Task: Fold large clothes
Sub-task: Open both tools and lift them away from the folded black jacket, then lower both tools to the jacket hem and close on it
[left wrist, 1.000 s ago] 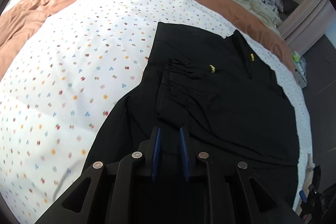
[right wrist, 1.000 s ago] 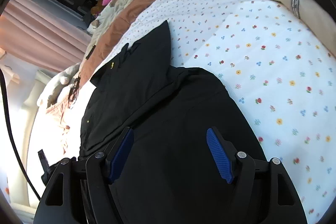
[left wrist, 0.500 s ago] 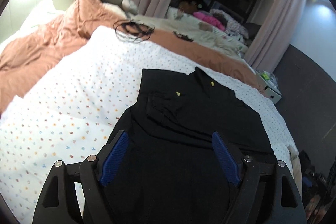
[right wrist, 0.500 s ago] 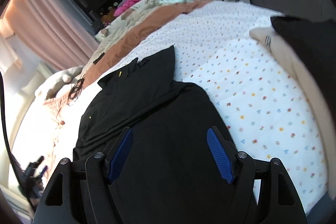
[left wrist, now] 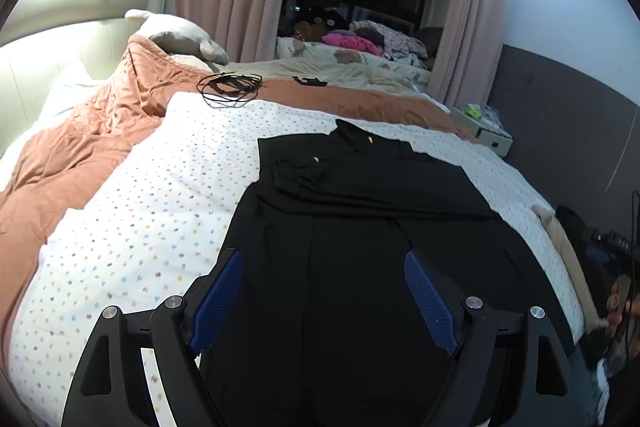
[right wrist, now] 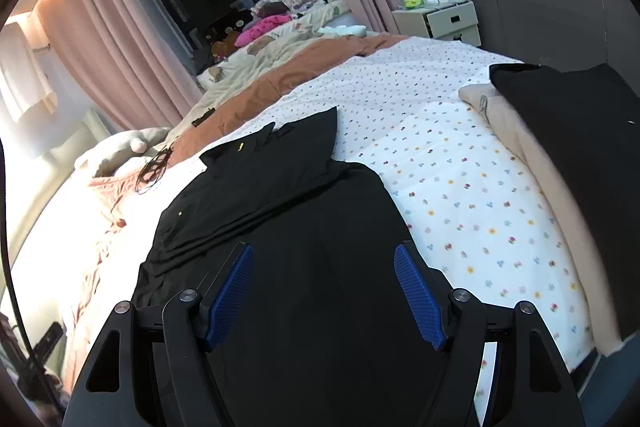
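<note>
Left hand-held gripper (left wrist: 324,301) now spread, having let go of the black garment (left wrist: 360,227); right hand-held gripper (right wrist: 324,293) spread too, both backing off the bed (left wrist: 160,187); fold laid.

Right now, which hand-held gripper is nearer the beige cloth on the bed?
Right. The right hand-held gripper is over the black garment with the beige cloth just to its right; from the left hand-held gripper the cloth lies far off, past the garment's right edge.

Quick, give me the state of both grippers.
Left gripper: open, holding nothing, above the black folded garment.
Right gripper: open, holding nothing.
</note>
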`<state>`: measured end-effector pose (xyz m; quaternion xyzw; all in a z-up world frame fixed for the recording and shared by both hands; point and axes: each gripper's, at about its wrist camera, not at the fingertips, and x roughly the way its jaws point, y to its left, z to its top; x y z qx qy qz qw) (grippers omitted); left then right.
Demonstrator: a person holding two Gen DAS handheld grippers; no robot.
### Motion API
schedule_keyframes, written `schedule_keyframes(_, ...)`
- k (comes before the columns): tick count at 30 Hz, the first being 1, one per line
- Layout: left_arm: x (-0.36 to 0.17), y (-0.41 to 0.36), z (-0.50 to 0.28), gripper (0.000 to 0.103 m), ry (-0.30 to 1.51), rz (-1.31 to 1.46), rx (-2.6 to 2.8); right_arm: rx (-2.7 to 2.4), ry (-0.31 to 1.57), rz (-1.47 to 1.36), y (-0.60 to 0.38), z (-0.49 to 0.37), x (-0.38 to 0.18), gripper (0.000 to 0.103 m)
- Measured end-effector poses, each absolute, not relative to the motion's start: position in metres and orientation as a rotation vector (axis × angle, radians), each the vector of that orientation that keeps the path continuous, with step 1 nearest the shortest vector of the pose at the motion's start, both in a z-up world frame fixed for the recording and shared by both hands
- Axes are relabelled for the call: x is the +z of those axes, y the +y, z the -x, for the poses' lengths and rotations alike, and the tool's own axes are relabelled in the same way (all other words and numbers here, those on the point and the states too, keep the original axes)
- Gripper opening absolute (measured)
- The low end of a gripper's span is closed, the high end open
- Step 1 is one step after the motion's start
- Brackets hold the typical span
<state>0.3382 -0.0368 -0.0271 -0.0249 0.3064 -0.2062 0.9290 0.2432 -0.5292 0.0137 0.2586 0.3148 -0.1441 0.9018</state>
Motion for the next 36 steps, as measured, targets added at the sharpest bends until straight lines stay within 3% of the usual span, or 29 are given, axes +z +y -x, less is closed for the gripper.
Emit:
schedule_keyframes(14,-0.028,0.004,-0.231,0.084,0.582,0.022,-0.36,-0.317,0.607,-0.335,-0.479,-0.153,0.046,0.073)
schedule_keyframes(17,-0.028,0.013,-0.207,0.091,0.568,0.034,-0.361,-0.3,0.584,-0.331,-0.473,-0.132,0.052,0.09)
schedule_keyframes(24,-0.034,0.029,-0.169,0.095,0.57,0.054,-0.365,-0.216,0.617,-0.354,-0.467,-0.098,0.047,0.091)
schedule_keyframes(27,-0.035,0.037,-0.156,0.101,0.558,0.08,-0.361,-0.225,0.632,-0.362,-0.469,-0.086,0.043,0.103)
schedule_keyframes(36,-0.048,0.048,-0.135,0.103,0.577,0.122,-0.36,-0.146,0.691,-0.455,-0.48,-0.064,0.014,0.103)
